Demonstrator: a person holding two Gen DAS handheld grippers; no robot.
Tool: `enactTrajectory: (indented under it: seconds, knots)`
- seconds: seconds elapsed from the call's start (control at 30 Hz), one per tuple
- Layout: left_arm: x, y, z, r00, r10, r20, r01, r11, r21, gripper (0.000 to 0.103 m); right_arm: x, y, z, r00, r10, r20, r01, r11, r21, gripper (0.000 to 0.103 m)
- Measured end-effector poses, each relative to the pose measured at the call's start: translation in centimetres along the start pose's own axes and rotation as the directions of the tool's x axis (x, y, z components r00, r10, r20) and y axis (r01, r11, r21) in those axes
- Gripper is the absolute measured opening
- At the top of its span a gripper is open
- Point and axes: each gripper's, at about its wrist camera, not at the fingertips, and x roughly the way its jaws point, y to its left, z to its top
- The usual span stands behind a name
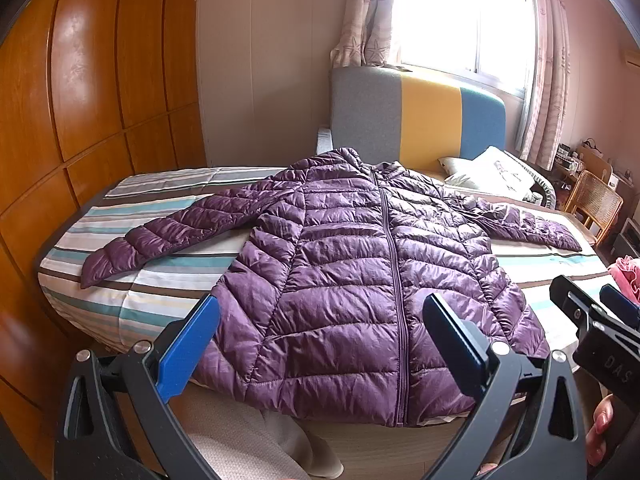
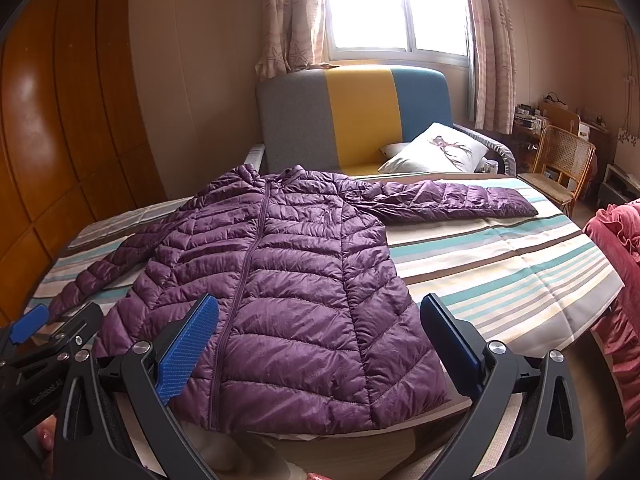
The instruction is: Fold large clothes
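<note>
1. Your left gripper (image 1: 320, 344) is spread wide with nothing between its blue pads (image 1: 188, 348); it hovers just off the near bed edge, aimed at the jacket hem. In the right wrist view its body carries pale lettering that seems to start "Gen", but the rest is too blurred to read.
2. Your right gripper (image 2: 318, 344) is likewise wide apart and empty, level, pointing at the hem's right half. In the left wrist view its dark body shows the letters "DAS".
3. A fingertip (image 1: 600, 424) shows behind that body in the left wrist view, curled round the handle; how the rest of your hand sits is hidden.
4. The jacket (image 1: 360, 280), purple and quilted, lies flat and zipped, front up, on the bed (image 2: 500, 272), hem at the near edge, collar away from you, both sleeves spread out sideways.
5. The bedding is striped; something pink (image 2: 616, 280) sits just off its right side.
6. Beyond the jacket is a pillow (image 2: 436, 152) with a faint print, against a grey, yellow and blue headboard (image 2: 352, 120).
</note>
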Motion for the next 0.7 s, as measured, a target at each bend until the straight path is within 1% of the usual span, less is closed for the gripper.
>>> enactTrajectory:
  seconds: [0.3,0.47,0.6,0.7]
  knots:
    - [0.4,0.2,-0.1,1.0,-0.006,-0.011,0.006,1.0,-0.001,0.101,0.2,-0.2,-0.2,1.0,-0.005,-0.014,0.005,1.0,0.003,0.1]
    - [1.5,0.5,-0.2,0.999,-0.008,-0.038,0.008,1.0,-0.006,0.101,1.1,-0.5,-0.2,0.999,-0.013,-0.037,0.013,1.0,0.005,0.1]
    - [2.9,0.8,-0.5,0.997,0.0,-0.071,0.0,1.0,-0.007,0.101,2.5,-1.2,-0.3,0.997,-0.014,-0.072,0.015,1.0,0.015,0.1]
    - [3.8,0.8,-0.6,0.997,0.037,-0.067,-0.037,0.999,0.0,0.101,3.9,-2.0,-0.2,0.995,-0.017,-0.101,0.02,1.0,0.023,0.1]
